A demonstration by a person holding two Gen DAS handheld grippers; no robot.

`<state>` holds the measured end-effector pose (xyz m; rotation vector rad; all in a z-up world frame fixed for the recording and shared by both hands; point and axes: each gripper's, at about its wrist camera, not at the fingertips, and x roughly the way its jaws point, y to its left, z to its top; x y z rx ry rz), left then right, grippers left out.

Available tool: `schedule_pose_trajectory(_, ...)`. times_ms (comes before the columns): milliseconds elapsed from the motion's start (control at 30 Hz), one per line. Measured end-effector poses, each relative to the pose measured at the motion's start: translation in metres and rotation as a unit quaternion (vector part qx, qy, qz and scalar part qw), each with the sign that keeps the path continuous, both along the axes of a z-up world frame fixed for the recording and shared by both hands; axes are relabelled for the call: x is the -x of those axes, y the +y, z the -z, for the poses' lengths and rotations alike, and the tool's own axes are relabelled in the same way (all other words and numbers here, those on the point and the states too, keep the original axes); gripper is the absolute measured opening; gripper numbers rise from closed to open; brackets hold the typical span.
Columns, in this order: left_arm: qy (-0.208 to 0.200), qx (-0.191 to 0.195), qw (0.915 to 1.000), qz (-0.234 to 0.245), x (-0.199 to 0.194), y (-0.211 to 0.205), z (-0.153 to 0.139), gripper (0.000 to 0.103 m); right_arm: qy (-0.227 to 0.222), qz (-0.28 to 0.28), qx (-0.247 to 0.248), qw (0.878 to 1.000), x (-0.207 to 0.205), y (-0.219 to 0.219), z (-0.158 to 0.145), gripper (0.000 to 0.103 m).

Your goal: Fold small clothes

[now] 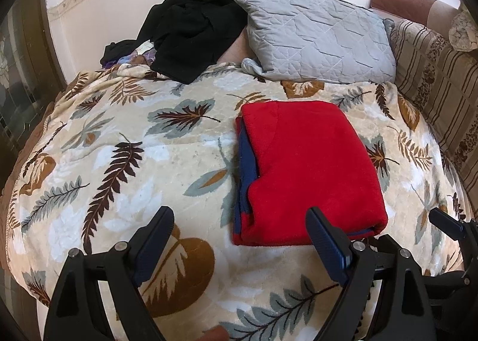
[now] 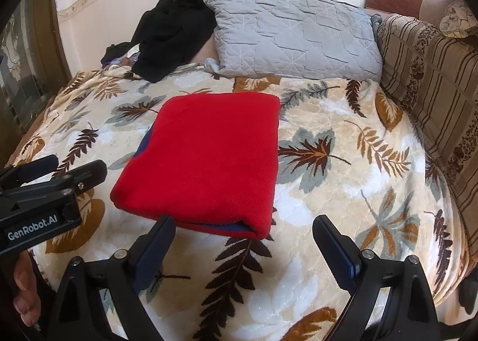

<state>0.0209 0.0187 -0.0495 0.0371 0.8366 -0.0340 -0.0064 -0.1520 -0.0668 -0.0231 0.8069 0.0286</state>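
Note:
A red garment with blue trim (image 1: 310, 173) lies folded into a neat rectangle on the leaf-patterned blanket (image 1: 119, 161). It also shows in the right wrist view (image 2: 209, 158). My left gripper (image 1: 239, 221) is open and empty, held just in front of the garment's near edge. My right gripper (image 2: 243, 233) is open and empty, close to the garment's near right corner. The left gripper (image 2: 59, 173) also appears at the left edge of the right wrist view, and a finger of the right gripper (image 1: 445, 223) at the right edge of the left wrist view.
A grey quilted pillow (image 1: 316, 33) and a heap of black clothes (image 1: 191, 27) lie at the far end against the wall. A striped brown cushion (image 2: 433, 96) runs along the right side. A wooden door frame (image 1: 30, 42) stands at the left.

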Motion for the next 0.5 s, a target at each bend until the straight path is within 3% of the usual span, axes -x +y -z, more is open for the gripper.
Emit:
schedule_pose_trajectory(367, 0.002, 0.004, 1.0000, 0.008, -0.006, -0.003, 0.003, 0.090, 0.004, -0.002, 0.000, 1.000, -0.007, 0.000, 0.003, 0.095)
schedule_pose_trajectory(500, -0.030, 0.012, 0.9993, 0.017, -0.005, -0.006, -0.005, 0.090, 0.004, -0.006, 0.003, 1.000, -0.015, 0.000, 0.003, 0.095)
